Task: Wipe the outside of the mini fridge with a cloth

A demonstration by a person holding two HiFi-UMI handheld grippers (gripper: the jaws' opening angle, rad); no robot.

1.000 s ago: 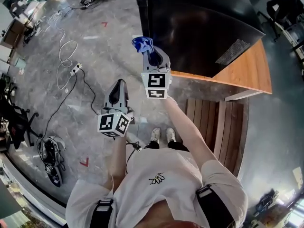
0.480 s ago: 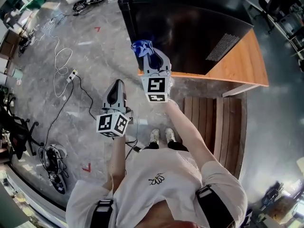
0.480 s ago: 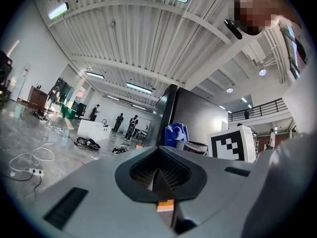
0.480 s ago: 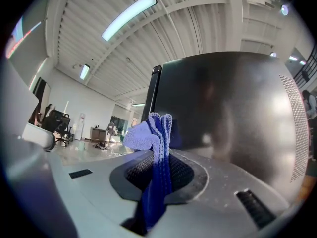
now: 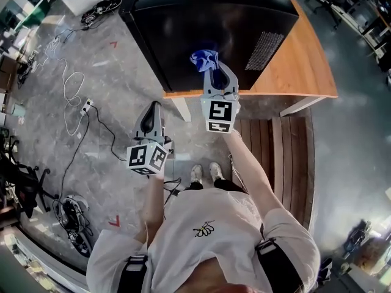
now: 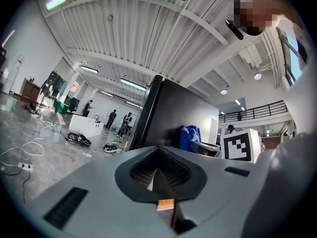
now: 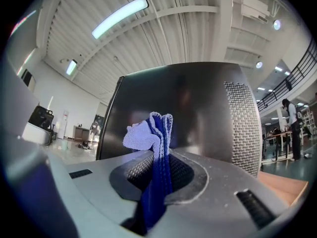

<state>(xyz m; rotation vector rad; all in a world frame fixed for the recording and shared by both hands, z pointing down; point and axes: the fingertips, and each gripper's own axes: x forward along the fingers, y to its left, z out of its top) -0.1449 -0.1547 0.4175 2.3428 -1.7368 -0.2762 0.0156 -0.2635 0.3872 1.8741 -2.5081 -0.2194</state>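
Grey marbled floor (image 5: pixel 122 66) is seen spreading away to the left of the left gripper (image 5: pixel 153 107), and a white cable (image 5: pixel 77 74) with a power strip (image 5: pixel 87 105) is laid across it there. To the right of the right gripper (image 5: pixel 215 69) a wooden table (image 5: pixel 305 66) is shown, with a slatted wooden bench (image 5: pixel 281 157) set behind that gripper. Beyond the jaws, a ribbed white ceiling (image 7: pixel 198 29) is lit by strip lights (image 7: pixel 120 15), and a railed balcony (image 6: pixel 252 110) is glimpsed far right.
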